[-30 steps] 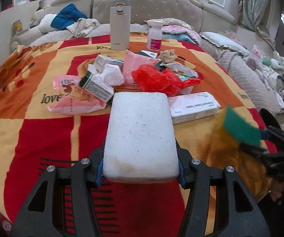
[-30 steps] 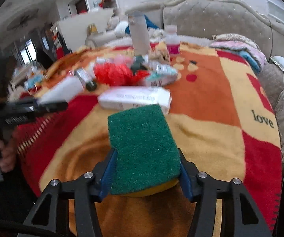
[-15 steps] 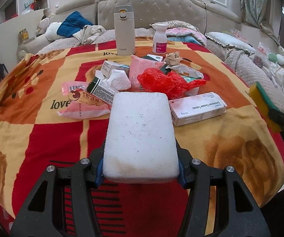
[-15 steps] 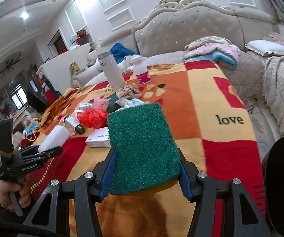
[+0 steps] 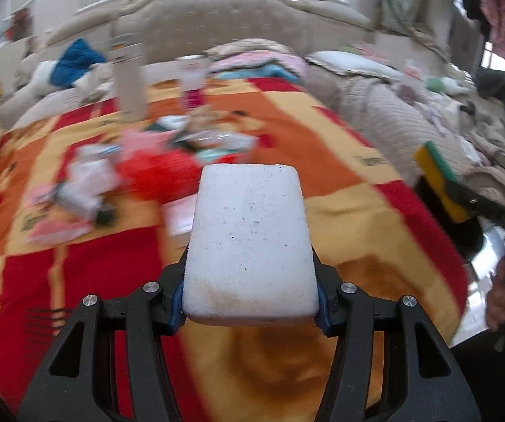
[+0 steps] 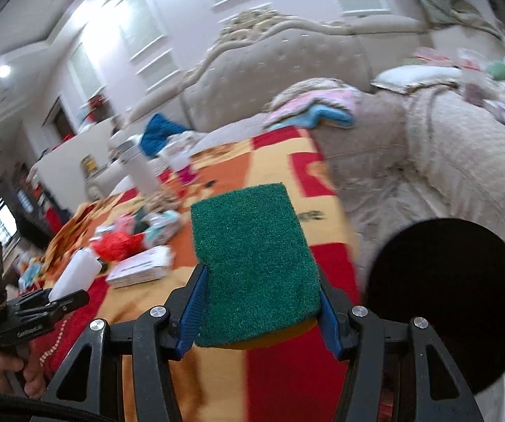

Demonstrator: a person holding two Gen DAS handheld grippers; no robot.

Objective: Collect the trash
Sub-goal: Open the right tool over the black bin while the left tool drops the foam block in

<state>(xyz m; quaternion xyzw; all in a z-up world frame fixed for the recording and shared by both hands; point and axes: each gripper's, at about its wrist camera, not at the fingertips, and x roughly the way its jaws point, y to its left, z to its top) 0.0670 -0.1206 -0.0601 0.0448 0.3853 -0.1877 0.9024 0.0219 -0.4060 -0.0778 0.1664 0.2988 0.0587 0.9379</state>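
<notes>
1. Our left gripper (image 5: 250,311) is clamped on a white rectangular foam sponge (image 5: 250,246), held above the red, orange and yellow blanket (image 5: 344,207).
2. Our right gripper (image 6: 257,320) is clamped on a green-topped yellow scouring sponge (image 6: 254,260), beside a round black bin opening (image 6: 446,302).
3. The trash remains uncollected, we judge: a red crumpled plastic bag (image 6: 117,246), a white flat carton (image 6: 140,269) and blurred wrappers (image 5: 87,190) lie mid-blanket, so nearly everything is left.
</notes>
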